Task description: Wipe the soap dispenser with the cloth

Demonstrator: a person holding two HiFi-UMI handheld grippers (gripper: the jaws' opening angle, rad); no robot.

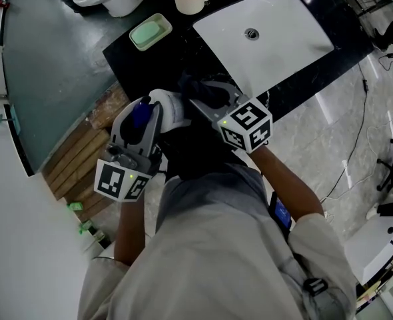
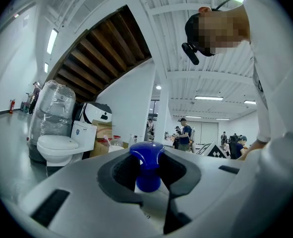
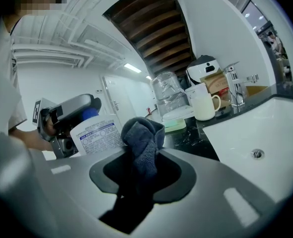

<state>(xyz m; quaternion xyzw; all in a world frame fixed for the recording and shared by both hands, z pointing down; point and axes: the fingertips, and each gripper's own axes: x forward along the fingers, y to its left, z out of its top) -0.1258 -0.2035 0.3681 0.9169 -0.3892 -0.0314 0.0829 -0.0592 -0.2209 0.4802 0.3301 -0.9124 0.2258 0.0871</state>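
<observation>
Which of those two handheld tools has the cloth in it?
The right tool, with the dark cloth bunched between its jaws; the left tool clamps the soap dispenser by its blue pump instead.

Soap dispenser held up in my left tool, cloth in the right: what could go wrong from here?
The left tool seems to grip the white soap dispenser only at its blue pump; wiping pressure could swivel it or squirt soap.
The dark blue-grey cloth is pinched as a small bunch in the right tool; hard jaws might scrape the dispenser.
</observation>
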